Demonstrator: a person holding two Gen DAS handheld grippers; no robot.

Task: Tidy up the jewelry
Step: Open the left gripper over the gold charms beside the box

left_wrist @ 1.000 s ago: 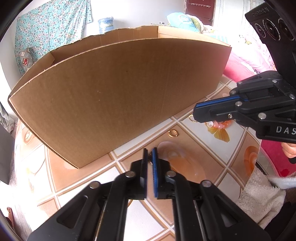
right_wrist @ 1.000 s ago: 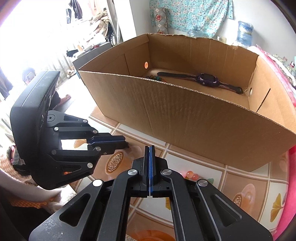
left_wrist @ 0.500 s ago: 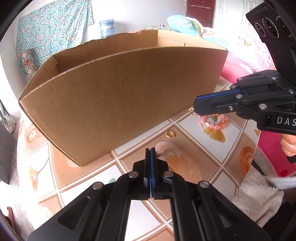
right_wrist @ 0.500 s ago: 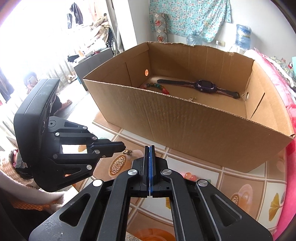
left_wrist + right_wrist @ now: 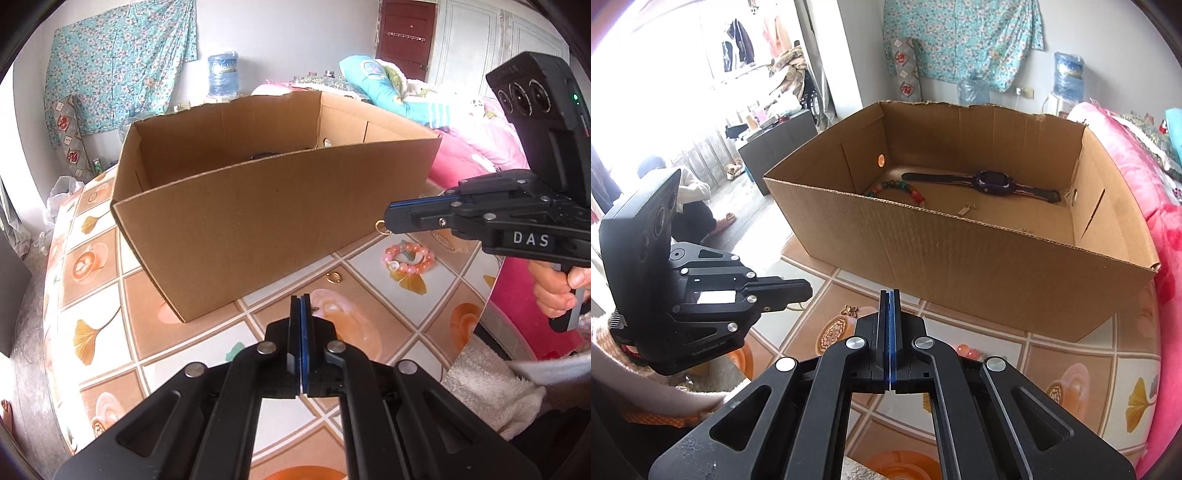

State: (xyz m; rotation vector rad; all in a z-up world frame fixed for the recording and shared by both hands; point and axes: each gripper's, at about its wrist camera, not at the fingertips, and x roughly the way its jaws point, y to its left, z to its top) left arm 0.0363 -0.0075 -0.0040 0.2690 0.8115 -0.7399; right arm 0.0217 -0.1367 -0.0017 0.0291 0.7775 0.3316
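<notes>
A large open cardboard box (image 5: 258, 221) stands on the tiled table; in the right wrist view the box (image 5: 979, 266) holds a purple watch (image 5: 993, 182), a coloured bead bracelet (image 5: 897, 186) and a small gold piece (image 5: 966, 210). My left gripper (image 5: 301, 299) is shut above the table in front of the box, with something small and dark at its tip. My right gripper (image 5: 388, 218) is shut and a gold ring (image 5: 381, 224) hangs at its tip near the box's right corner. A pink bead bracelet (image 5: 408, 256) and a gold ring (image 5: 332, 277) lie on the table. A small gold flower piece (image 5: 851, 309) lies by the left gripper (image 5: 809, 288).
The round table (image 5: 92, 332) has a tile-pattern cover. A white towel (image 5: 491, 387) lies at its right edge. A pink bed (image 5: 1152, 192) is behind the box. A person sits on the floor (image 5: 690, 206) at the left.
My left gripper closed and both grippers rose and drew back from the box, so the box interior shows. The right gripper lifted a gold ring off the table.
</notes>
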